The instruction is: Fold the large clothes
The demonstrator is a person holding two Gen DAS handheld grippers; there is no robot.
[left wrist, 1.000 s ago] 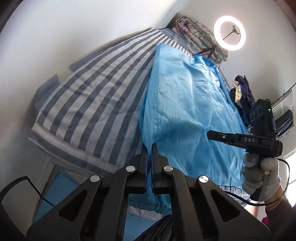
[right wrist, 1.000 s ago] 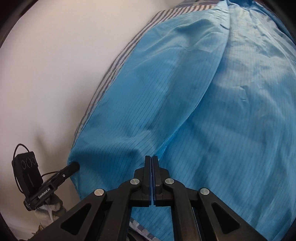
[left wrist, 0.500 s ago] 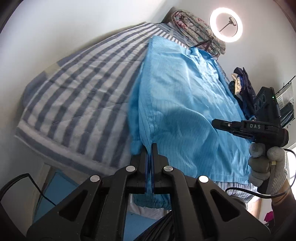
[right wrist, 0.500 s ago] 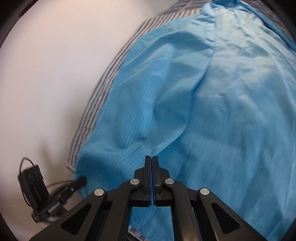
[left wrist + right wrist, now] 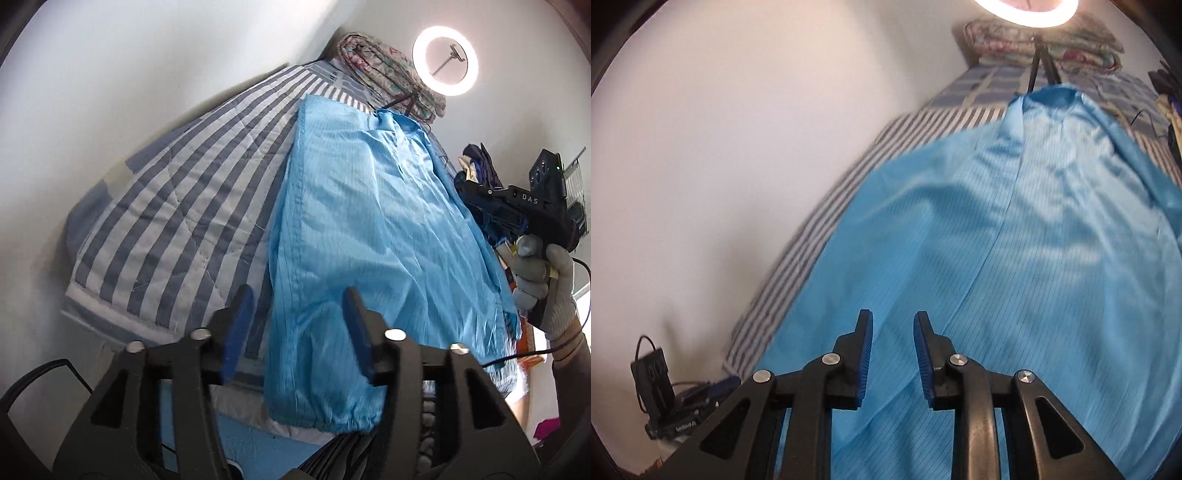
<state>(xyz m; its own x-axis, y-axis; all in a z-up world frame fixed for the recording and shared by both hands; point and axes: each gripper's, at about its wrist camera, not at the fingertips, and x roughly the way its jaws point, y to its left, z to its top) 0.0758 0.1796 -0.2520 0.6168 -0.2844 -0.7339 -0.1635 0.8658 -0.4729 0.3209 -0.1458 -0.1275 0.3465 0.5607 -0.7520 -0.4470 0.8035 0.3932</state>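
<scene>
Left side: bare striped bed, open room.
Far end: ring light, folded quilt block.
Right edge: clothes pile.

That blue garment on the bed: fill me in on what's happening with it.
A person is folding a large light-blue garment spread on a striped quilt. Both hand-held grippers are letting go: the jaws of the left hand-held gripper and the right hand-held gripper are opening, with nothing pinched between the pads. The garment lies folded lengthwise, its hem hanging over the bed's near edge.

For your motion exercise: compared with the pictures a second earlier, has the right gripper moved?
Yes. The right gripper has risen and tilted up: the ring light and striped bedcover now show beyond the blue garment. Its jaws are opening.
</scene>
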